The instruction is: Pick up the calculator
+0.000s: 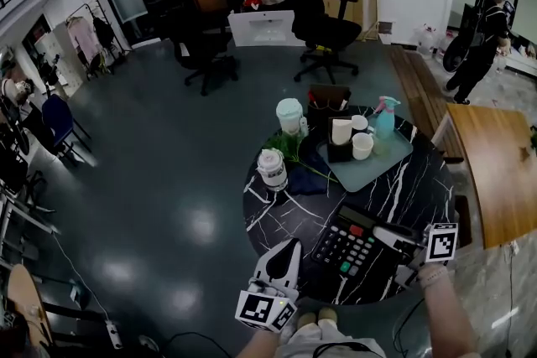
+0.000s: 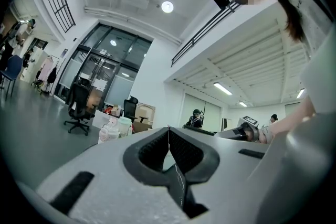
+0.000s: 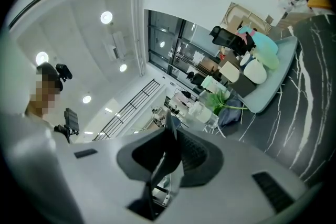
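The black calculator (image 1: 346,246), with grey keys plus one red and one green key, lies slanted over the front of the round black marble table (image 1: 419,180). My right gripper (image 1: 388,232) comes in from the right and is shut on its right edge. In the right gripper view (image 3: 173,128) the calculator (image 3: 160,170) shows as a thin dark slab edge-on between the pads. My left gripper (image 1: 288,247) hovers just left of the calculator, apart from it. Its jaws (image 2: 168,131) meet at the tips with nothing in them.
A pale tray (image 1: 373,168) at the table's back carries white cups (image 1: 362,145), a teal spray bottle (image 1: 385,120) and a dark box (image 1: 329,101). A lidded jar (image 1: 272,168), green leaves and a blue cloth lie left of it. Office chairs (image 1: 323,21) stand behind; a wooden table (image 1: 499,168) is at right.
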Available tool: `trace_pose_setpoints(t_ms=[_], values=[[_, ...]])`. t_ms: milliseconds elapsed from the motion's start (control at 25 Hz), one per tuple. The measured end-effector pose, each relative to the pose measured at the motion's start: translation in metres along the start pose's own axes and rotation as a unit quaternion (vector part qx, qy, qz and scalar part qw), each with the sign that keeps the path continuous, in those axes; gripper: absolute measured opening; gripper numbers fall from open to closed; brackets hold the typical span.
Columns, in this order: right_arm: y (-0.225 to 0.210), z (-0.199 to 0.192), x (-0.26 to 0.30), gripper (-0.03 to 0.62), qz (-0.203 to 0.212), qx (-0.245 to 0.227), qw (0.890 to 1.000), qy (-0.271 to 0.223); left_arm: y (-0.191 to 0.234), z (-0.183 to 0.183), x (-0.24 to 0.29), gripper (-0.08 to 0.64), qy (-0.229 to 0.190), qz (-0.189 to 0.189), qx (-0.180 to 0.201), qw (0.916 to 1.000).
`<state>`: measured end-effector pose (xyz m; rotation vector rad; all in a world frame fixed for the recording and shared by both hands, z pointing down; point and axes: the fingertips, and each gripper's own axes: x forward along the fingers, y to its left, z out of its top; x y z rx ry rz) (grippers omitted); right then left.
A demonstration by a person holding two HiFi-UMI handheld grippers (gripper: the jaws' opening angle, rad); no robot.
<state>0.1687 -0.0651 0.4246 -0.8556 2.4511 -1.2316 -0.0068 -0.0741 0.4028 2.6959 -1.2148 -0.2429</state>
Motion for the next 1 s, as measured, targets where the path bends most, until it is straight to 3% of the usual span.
trace_pose_setpoints(t_ms=[1000], values=[[0.012, 0.026, -0.002, 0.064, -0.008, -0.013, 0.999, -0.033, -0.002, 0.003, 0.008, 0.006, -0.003, -0.021, -0.002, 0.9998]])
